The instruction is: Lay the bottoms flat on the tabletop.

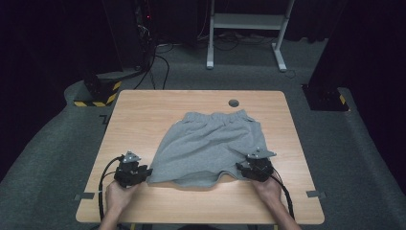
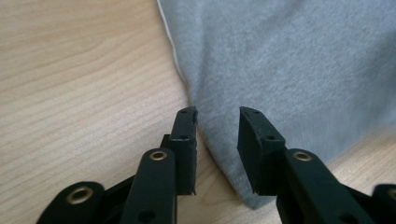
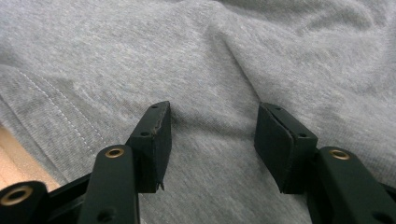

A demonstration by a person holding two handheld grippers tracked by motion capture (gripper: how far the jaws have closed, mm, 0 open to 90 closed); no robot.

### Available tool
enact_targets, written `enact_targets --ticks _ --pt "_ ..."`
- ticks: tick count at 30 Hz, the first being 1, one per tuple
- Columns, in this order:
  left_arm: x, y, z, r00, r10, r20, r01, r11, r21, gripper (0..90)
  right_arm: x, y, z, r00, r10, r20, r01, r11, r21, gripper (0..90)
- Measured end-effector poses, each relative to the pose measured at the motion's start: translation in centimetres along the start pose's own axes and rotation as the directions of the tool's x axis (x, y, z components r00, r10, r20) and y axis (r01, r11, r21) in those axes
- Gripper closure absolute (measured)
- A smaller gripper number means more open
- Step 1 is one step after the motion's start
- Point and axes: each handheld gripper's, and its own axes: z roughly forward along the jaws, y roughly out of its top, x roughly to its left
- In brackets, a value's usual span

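Now, scene: grey shorts (image 1: 206,146) spread flat on wooden worktop (image 1: 139,112), waistband at far side, leg hems toward near edge.
Shorts, position: roughly centred on worktop, between both hands, well short of far edge.
Left tool (image 1: 143,172): at near-left corner of shorts; in left gripper view (image 2: 217,122), jaws parted a little, astride the hem corner, cloth lying between them, pads not pressing on it.
Right tool (image 1: 244,168): at near-right leg hem; in right gripper view (image 3: 212,123), jaws parted wider, poised over flat grey cloth, nothing pinched.
Stitching: double seam line along hem, seen at left of right gripper view.
Hands: left hand (image 1: 118,194) and right hand (image 1: 269,189) low at near edge, cables trailing back.
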Motion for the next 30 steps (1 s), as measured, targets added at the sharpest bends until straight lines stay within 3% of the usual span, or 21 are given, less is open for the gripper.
enact_targets --ticks 4,8,10,14,17,19,23,24,28,30 --pt "-0.9 0.8 0.3 0.9995 -0.016 0.026 0.017 0.9986 -0.05 55.3 0.0 0.0 0.0 1.0 0.002 0.0 -0.002 1.0 0.001 45.7" --pt "-2.0 0.8 1.9 0.9996 0.027 0.007 -0.027 0.9996 -0.006 51.7 0.0 0.0 0.0 1.0 0.003 0.0 -0.003 1.0 0.001 45.7" --pt "-2.2 0.6 2.3 0.9996 0.027 -0.008 -0.027 0.9996 0.008 51.3 0.0 0.0 0.0 1.0 0.001 -0.001 -0.001 1.0 0.002 45.7" --pt "-2.5 1.8 2.9 0.9994 -0.032 0.015 0.033 0.9954 -0.09 48.7 -0.1 0.0 0.0 1.0 0.001 -0.009 -0.001 1.0 0.003 45.7" --pt "-3.7 3.0 4.3 0.9999 -0.002 0.011 0.004 0.9939 -0.11 46.9 -0.1 0.2 -0.2 1.0 -0.007 -0.003 0.007 1.0 0.021 48.0" --pt "-4.4 3.3 5.5 0.9997 0.026 0.001 -0.026 0.9957 -0.089 46.5 0.0 0.3 -0.8 0.9999 -0.013 0.011 0.013 1.0 0.007 50.3" --pt "-5.2 3.0 6.9 0.9983 0.056 -0.015 -0.057 0.9958 -0.071 46.2 -0.5 0.1 -3.3 0.9995 0.016 -0.028 -0.017 0.999 -0.028 61.8" --pt "-5.2 2.8 7.0 0.9979 0.061 -0.025 -0.063 0.994 -0.09 45.6 -0.7 0.0 -3.8 0.9991 0.025 -0.035 -0.026 0.999 -0.023 63.6" --pt "-5.1 2.2 6.9 0.9997 0.023 -0.012 -0.024 0.9907 -0.134 46.1 -1.3 -1.0 -5.1 0.9999 0.015 0.001 -0.015 1.0 0.015 65.9" --pt "-5.2 2.0 7.0 0.9994 0.025 -0.023 -0.028 0.9891 -0.145 46.0 -1.3 -1.5 -5.3 0.9997 0.022 0.013 -0.023 0.999 0.031 66.9"
